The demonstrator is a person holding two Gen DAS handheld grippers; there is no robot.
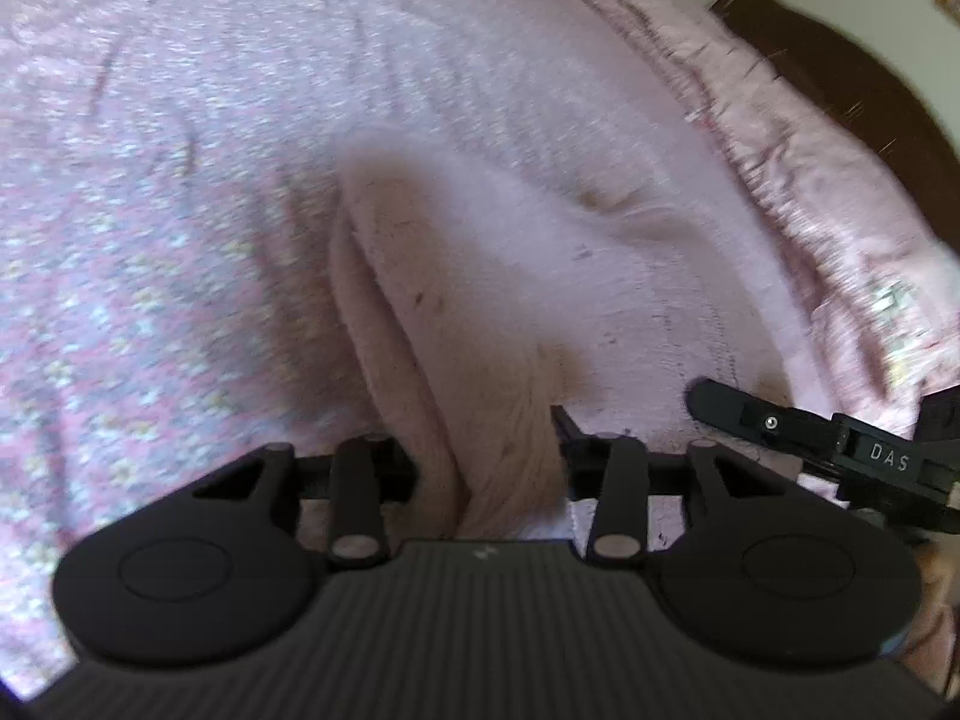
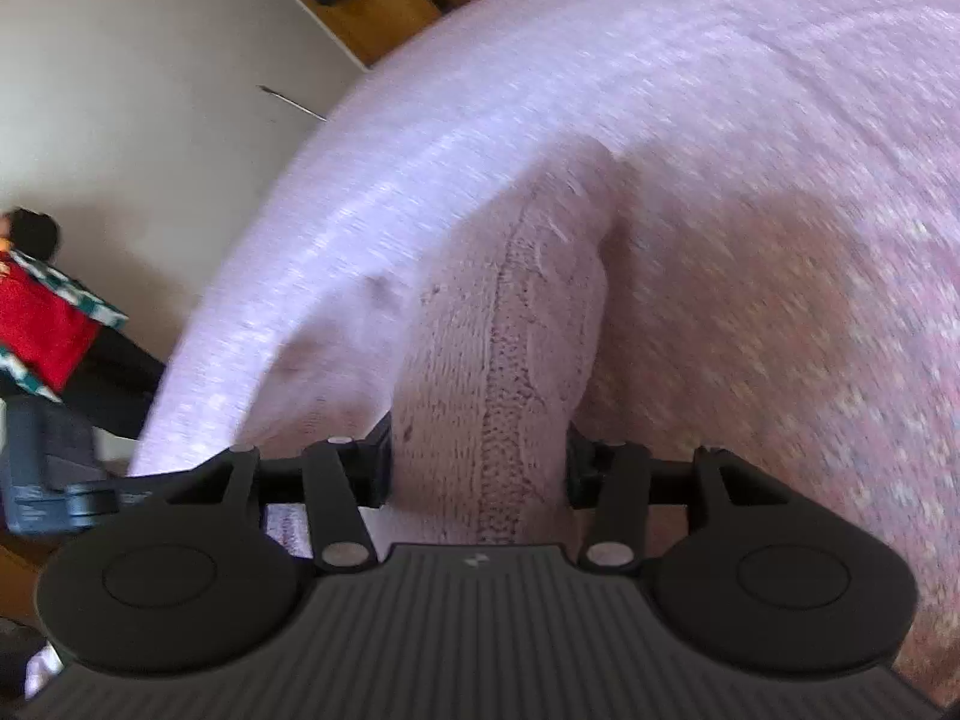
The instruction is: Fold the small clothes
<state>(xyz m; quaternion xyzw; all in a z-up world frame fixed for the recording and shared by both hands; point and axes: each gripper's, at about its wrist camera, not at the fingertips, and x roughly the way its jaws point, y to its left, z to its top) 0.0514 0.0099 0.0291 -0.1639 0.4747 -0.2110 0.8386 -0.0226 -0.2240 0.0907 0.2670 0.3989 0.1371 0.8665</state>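
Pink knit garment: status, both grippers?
Left gripper shut on pink knit garment. Right gripper shut on it too. Garment bunched, lifted off pink bedspread. Views motion-blurred; nothing seen in the way.

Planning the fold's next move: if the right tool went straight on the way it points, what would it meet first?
The right tool is shut on the pale pink knitted garment; straight ahead lies more of that garment, then probably the pink patterned bedspread.
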